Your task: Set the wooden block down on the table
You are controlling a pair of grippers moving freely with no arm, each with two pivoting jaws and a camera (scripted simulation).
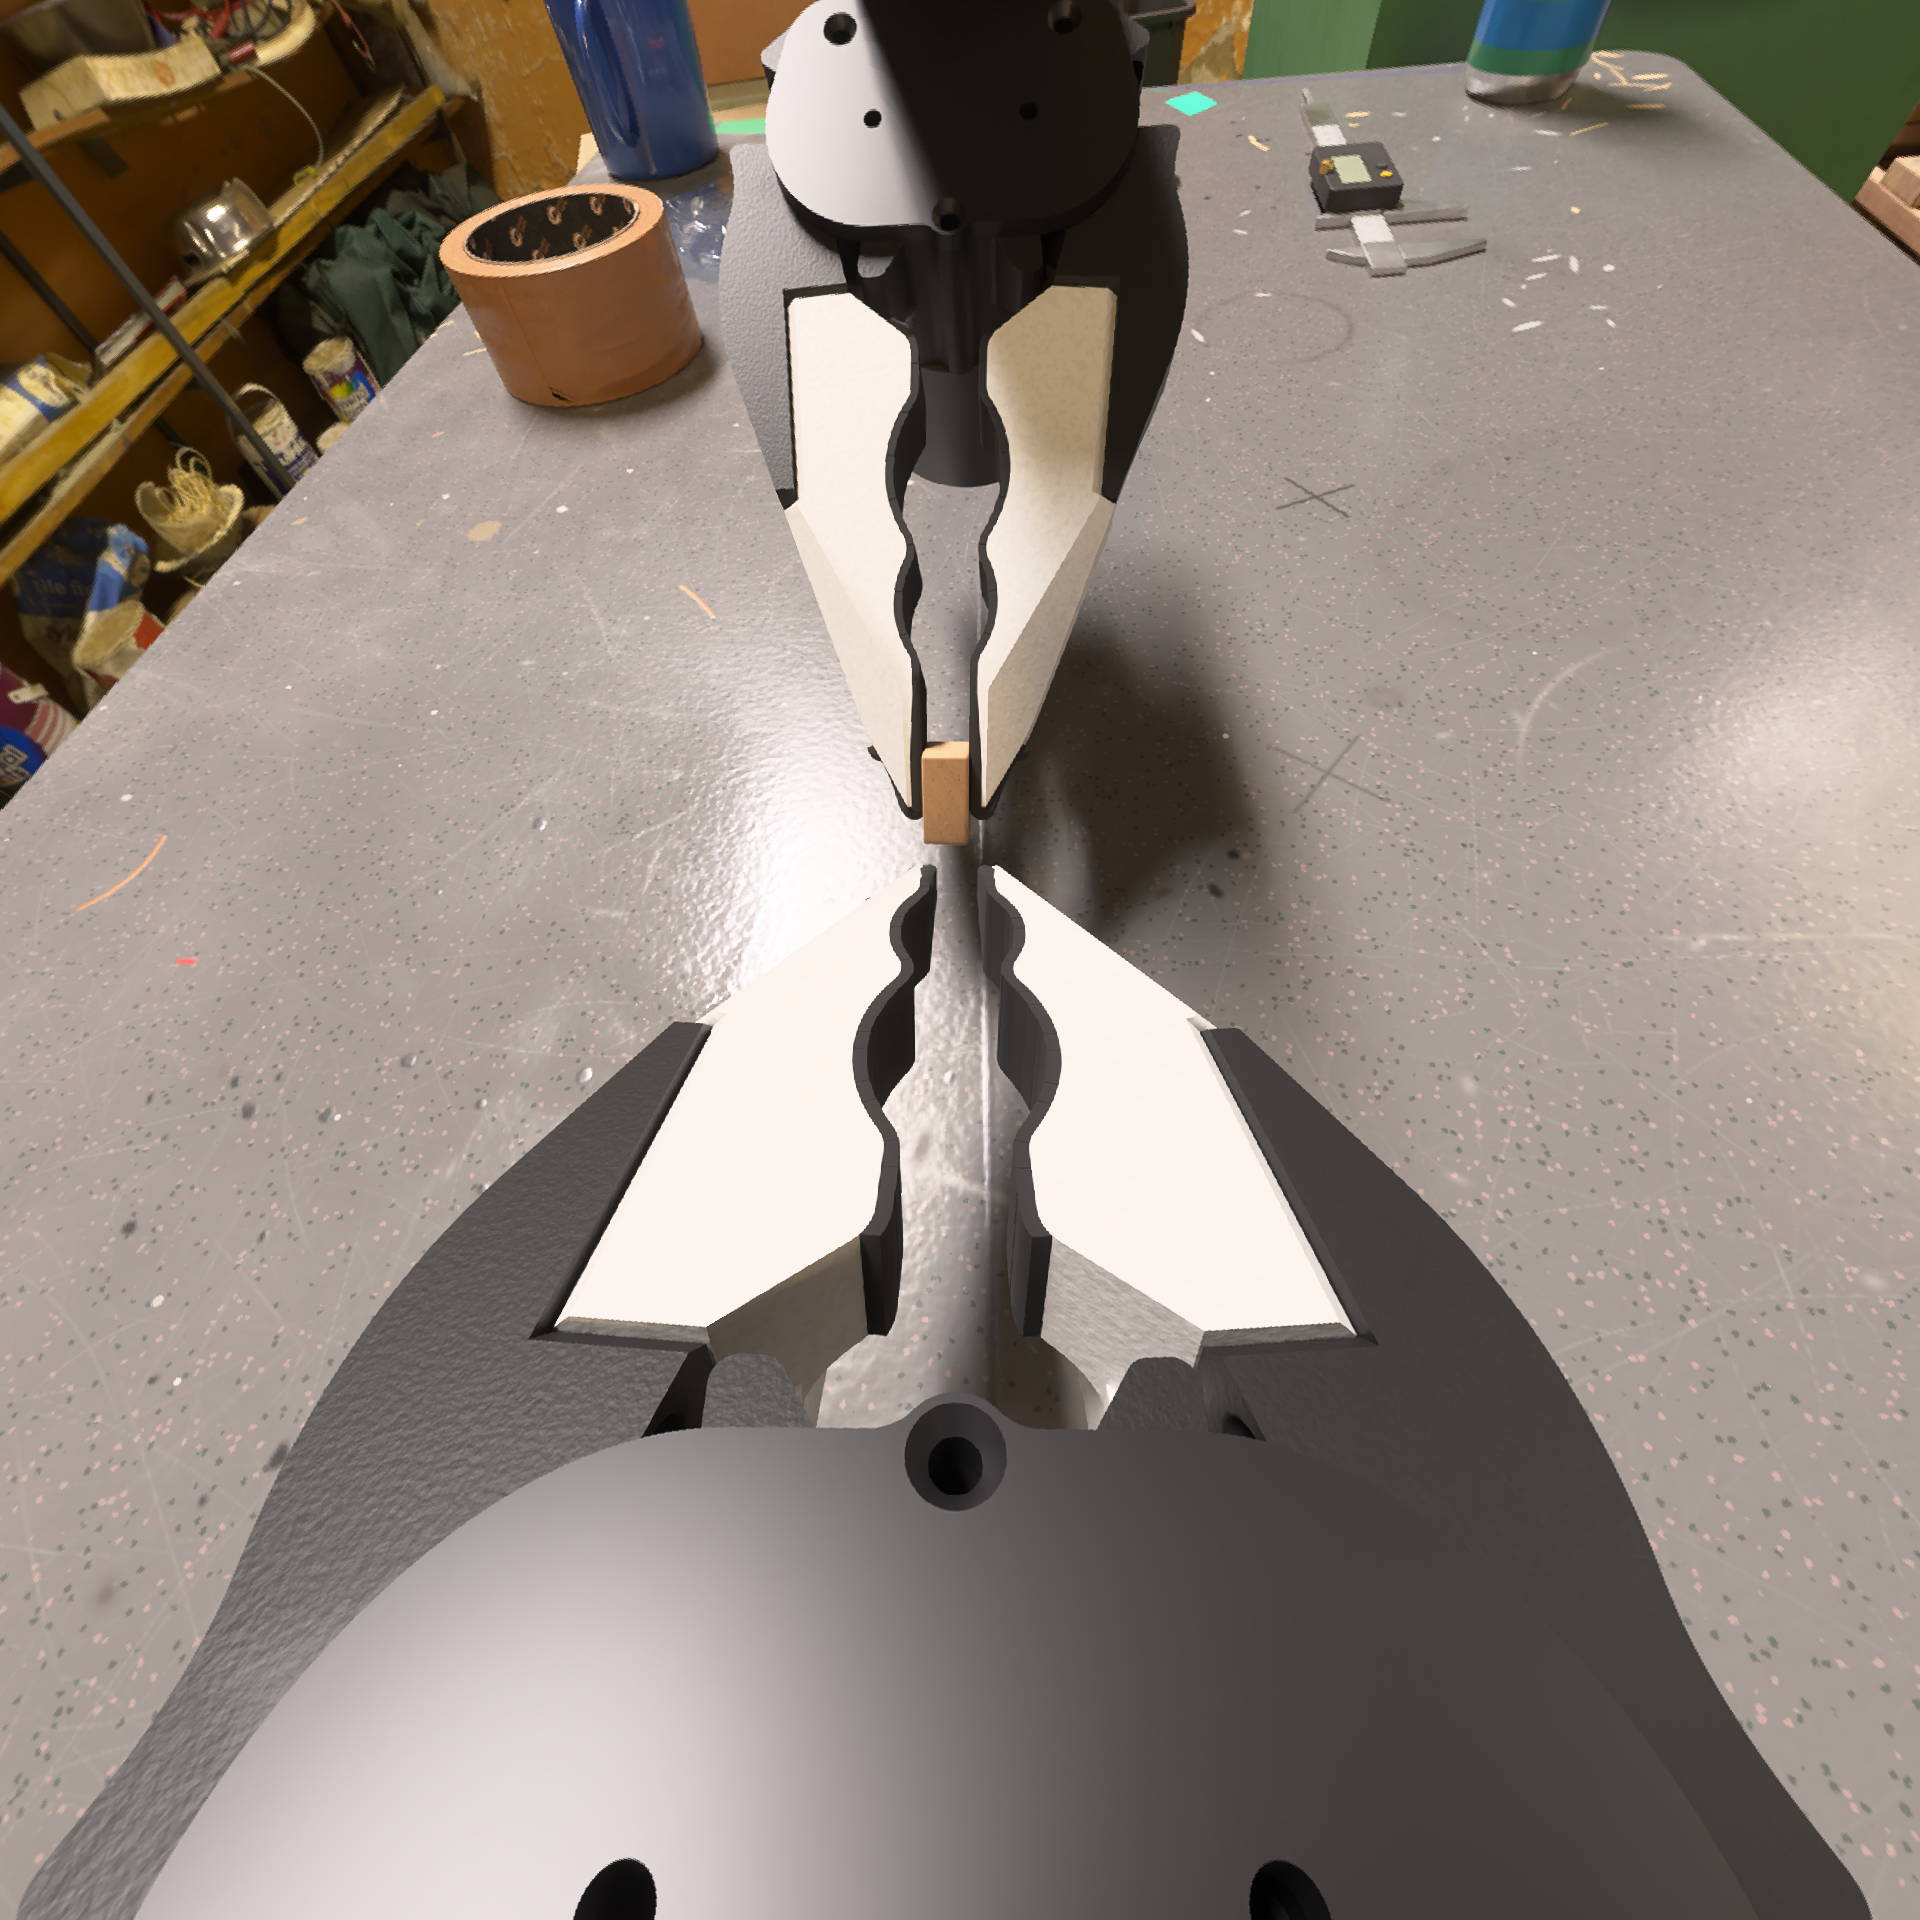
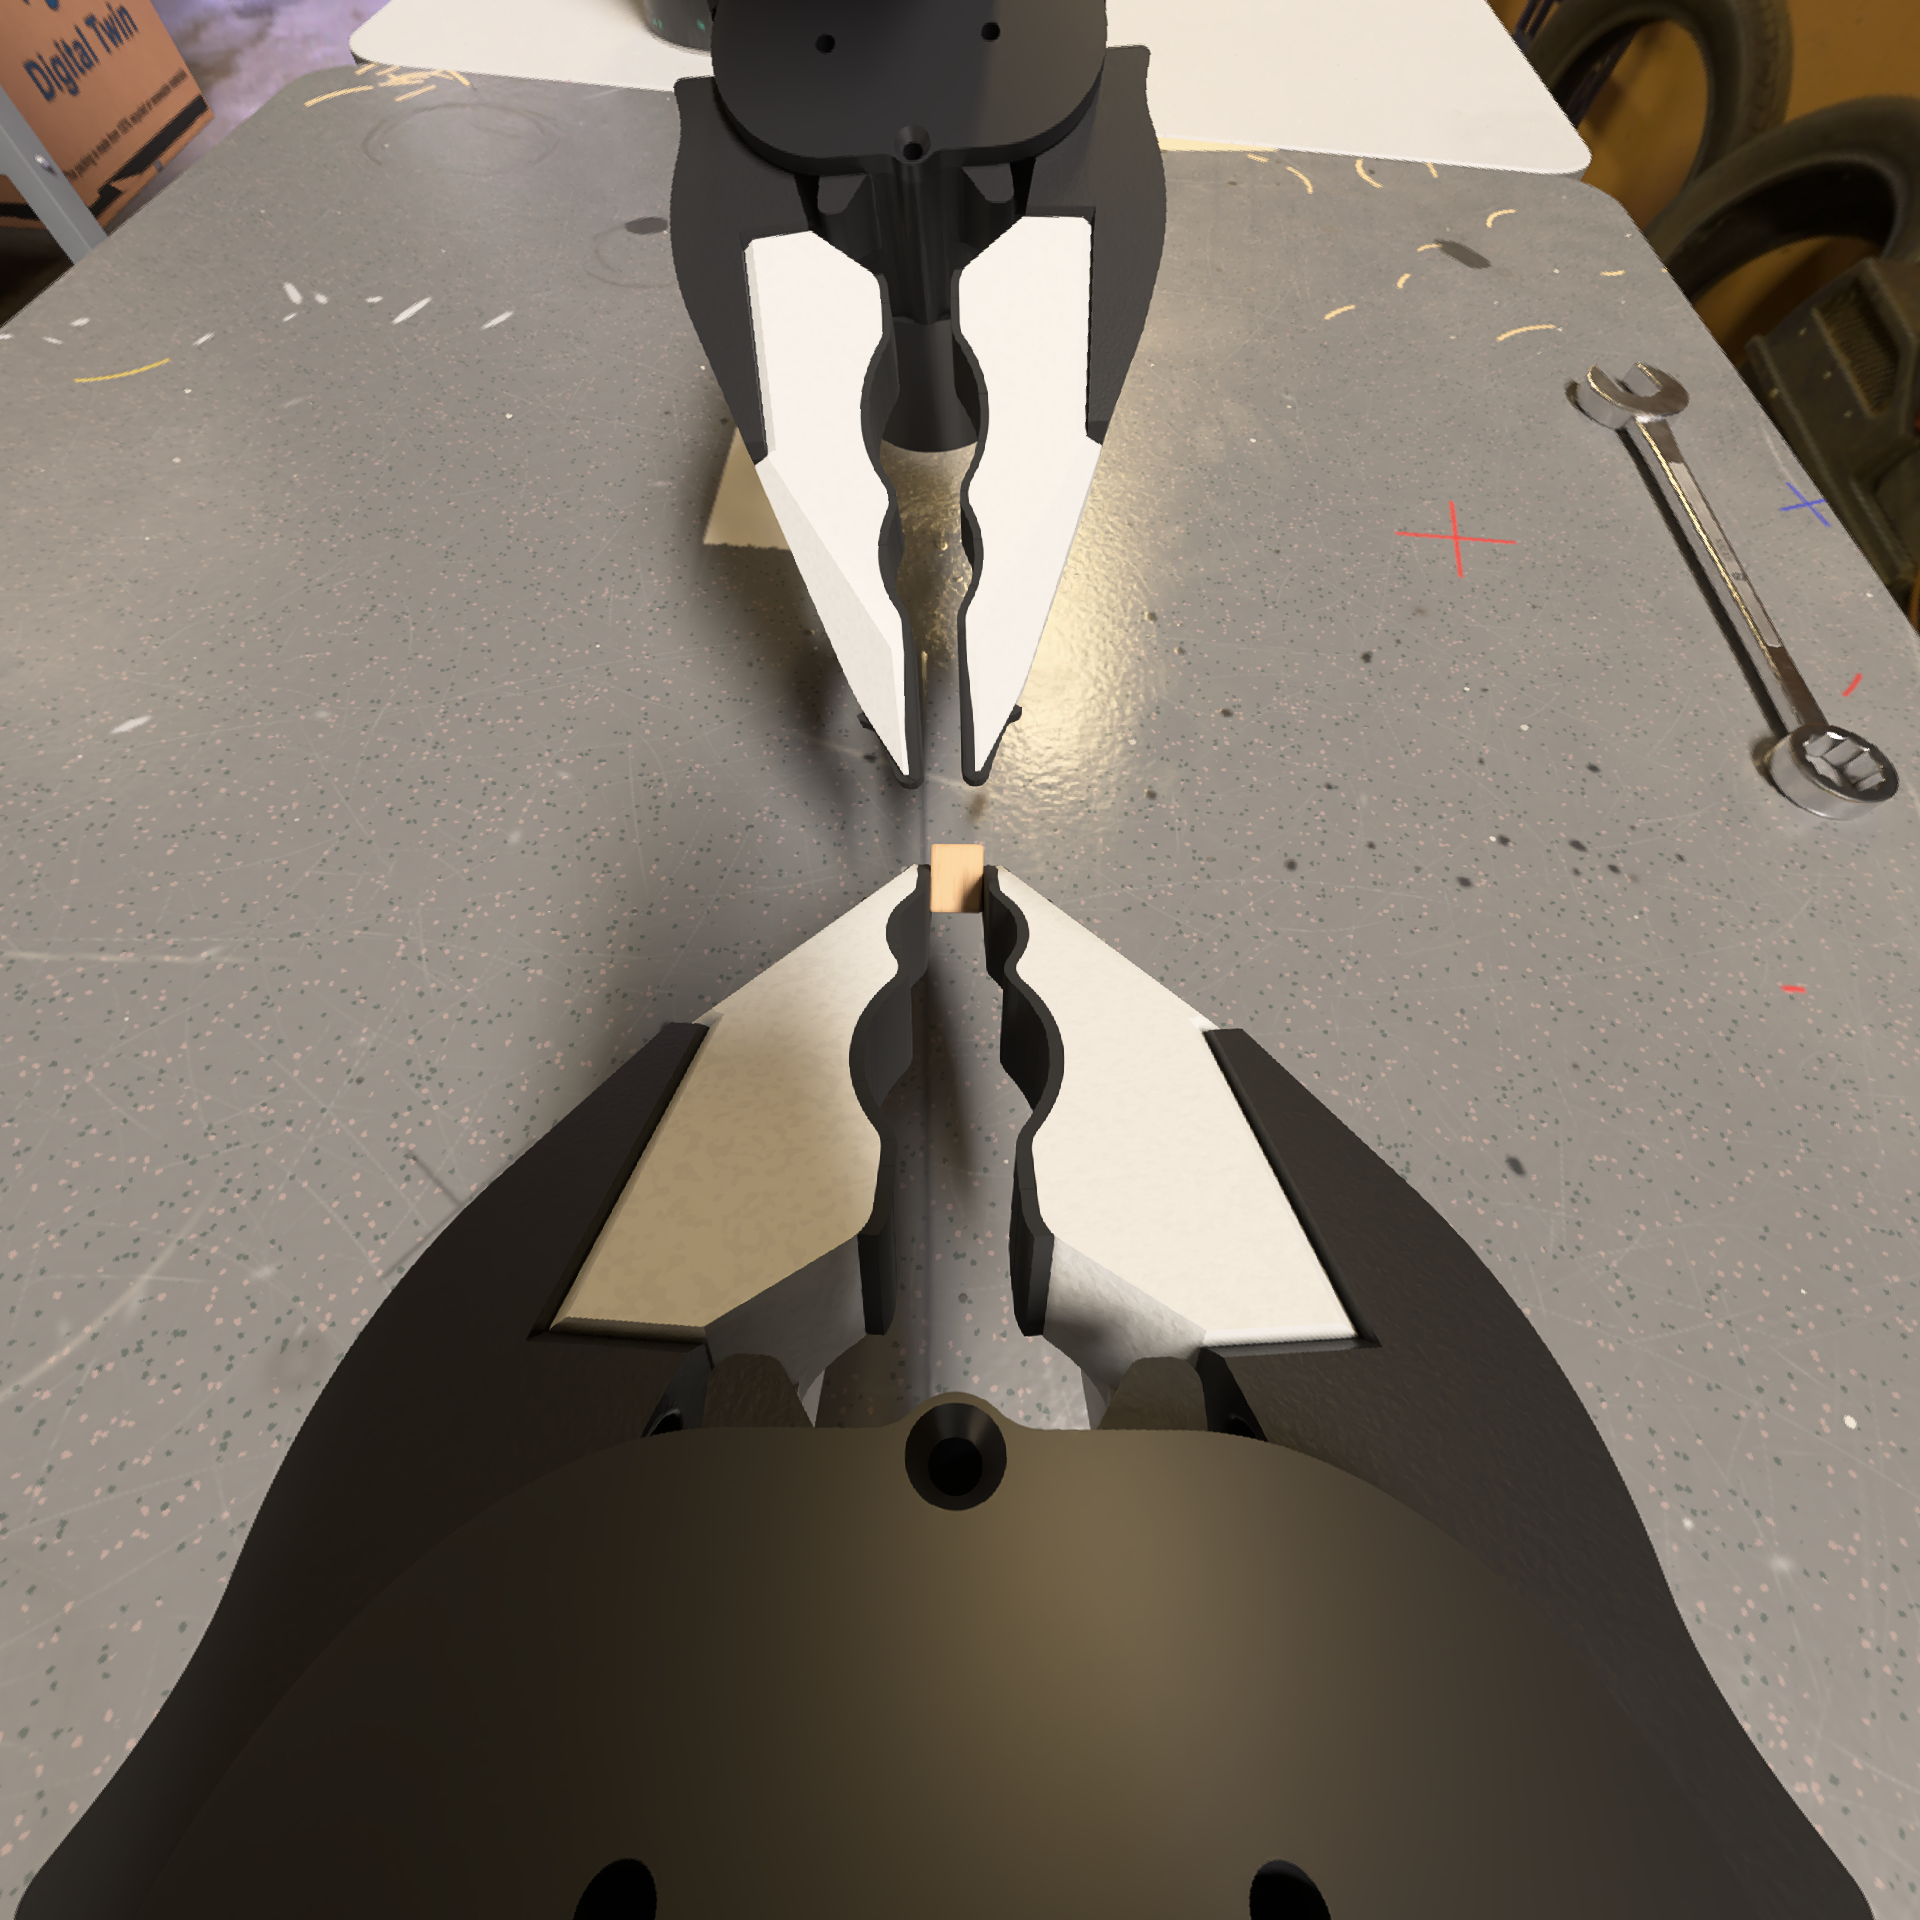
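A small light wooden block (image 2: 956,876) is pinched between the fingertips of my right gripper (image 2: 956,883), which is shut on it. In the left wrist view the block (image 1: 945,792) hangs from the right gripper (image 1: 948,805) just above the grey speckled table (image 1: 416,935), with a shadow beside it. My left gripper (image 1: 956,878) faces it tip to tip, a short way from the block. Its jaws stand a narrow gap apart and hold nothing. It also shows in the right wrist view (image 2: 940,774).
A brown tape roll (image 1: 571,296), a blue container (image 1: 634,83), a caliper (image 1: 1371,197) and a can (image 1: 1532,52) stand at one end of the table. A wrench (image 2: 1725,582) lies near one side edge. A white board (image 2: 1299,73) lies at the other end.
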